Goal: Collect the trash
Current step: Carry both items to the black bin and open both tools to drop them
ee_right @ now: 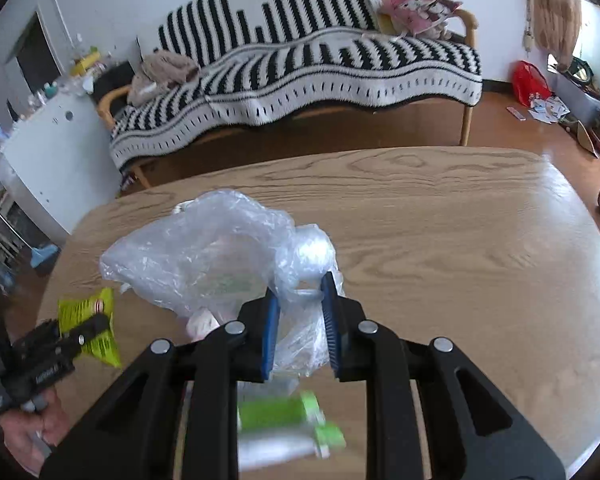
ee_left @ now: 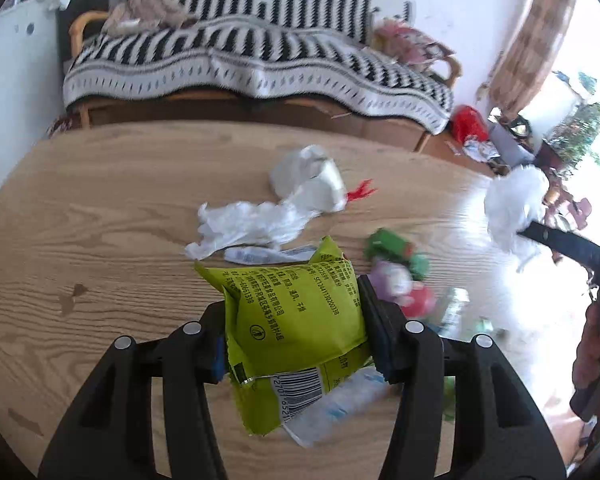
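Left wrist view shows the left gripper (ee_left: 296, 332) grasping a crinkled lime-green foil snack wrapper (ee_left: 296, 312) above the wooden desk (ee_left: 100, 220), while the right gripper (ee_right: 300, 320) clenches a clear, crumpled plastic bag (ee_right: 204, 256).

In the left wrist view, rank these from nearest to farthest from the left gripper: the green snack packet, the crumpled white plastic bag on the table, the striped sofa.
1. Green snack packet: clamped in the left gripper.
2. Crumpled white plastic bag: mid-table, ahead.
3. Striped sofa: beyond the table's far edge, against the wall.
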`<state>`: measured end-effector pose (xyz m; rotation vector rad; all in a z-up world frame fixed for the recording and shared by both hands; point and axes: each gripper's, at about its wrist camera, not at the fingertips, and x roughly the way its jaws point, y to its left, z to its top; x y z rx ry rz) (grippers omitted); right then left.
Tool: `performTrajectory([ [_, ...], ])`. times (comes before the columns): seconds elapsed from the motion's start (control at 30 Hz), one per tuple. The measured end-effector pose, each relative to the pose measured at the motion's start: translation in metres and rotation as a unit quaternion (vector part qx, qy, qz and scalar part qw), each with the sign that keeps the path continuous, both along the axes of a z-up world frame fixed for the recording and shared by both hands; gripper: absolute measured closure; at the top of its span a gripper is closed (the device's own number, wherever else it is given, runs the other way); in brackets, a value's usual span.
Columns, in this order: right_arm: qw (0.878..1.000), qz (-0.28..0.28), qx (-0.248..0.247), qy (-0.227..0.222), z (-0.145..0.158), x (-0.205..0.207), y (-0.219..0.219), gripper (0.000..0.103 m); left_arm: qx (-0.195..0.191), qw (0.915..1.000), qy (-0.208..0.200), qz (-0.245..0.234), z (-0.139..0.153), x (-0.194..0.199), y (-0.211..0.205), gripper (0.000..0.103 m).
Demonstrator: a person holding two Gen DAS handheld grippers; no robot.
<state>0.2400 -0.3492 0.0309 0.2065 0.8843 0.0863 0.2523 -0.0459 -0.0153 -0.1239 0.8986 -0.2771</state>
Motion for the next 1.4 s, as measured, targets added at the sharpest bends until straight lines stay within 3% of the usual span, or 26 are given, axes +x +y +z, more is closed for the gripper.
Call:
performTrajectory([
  [0.2, 0.999, -0.031, -0.007, -0.022, 0.024, -0.107, -0.049, 0.082, -0.008, 0.9963, -0.044, -0.073, 0.037, -0.063, -0.062, 0.051],
  [0.4, 0.993, -0.110, -0.030, -0.037, 0.020, -0.231, -0.115, 0.082, -0.014, 0.9812, -0.069, -0.180, 0.040, -0.141, -0.160, 0.051],
  [0.57, 0.979, -0.198, -0.031, -0.024, -0.008, -0.326, -0.173, 0.082, -0.042, 0.9596, -0.047, -0.274, 0.016, -0.206, -0.245, 0.051],
  [0.8, 0.950, -0.310, -0.015, 0.019, -0.065, -0.452, -0.238, 0.082, -0.075, 0.9247, -0.010, -0.373, -0.032, -0.286, -0.340, 0.051],
  [1.03, 0.924, -0.379, 0.002, 0.055, -0.115, -0.530, -0.275, 0.082, -0.044, 0.8946, 0.030, -0.444, -0.097, -0.346, -0.411, 0.050],
  [1.3, 0.906, -0.412, 0.027, 0.090, -0.163, -0.568, -0.292, 0.082, 0.021, 0.8600, 0.061, -0.506, -0.161, -0.388, -0.451, 0.050],
  [1.4, 0.903, -0.417, 0.036, 0.099, -0.173, -0.572, -0.293, 0.082, 0.020, 0.8497, 0.076, -0.521, -0.169, -0.390, -0.455, 0.050],
])
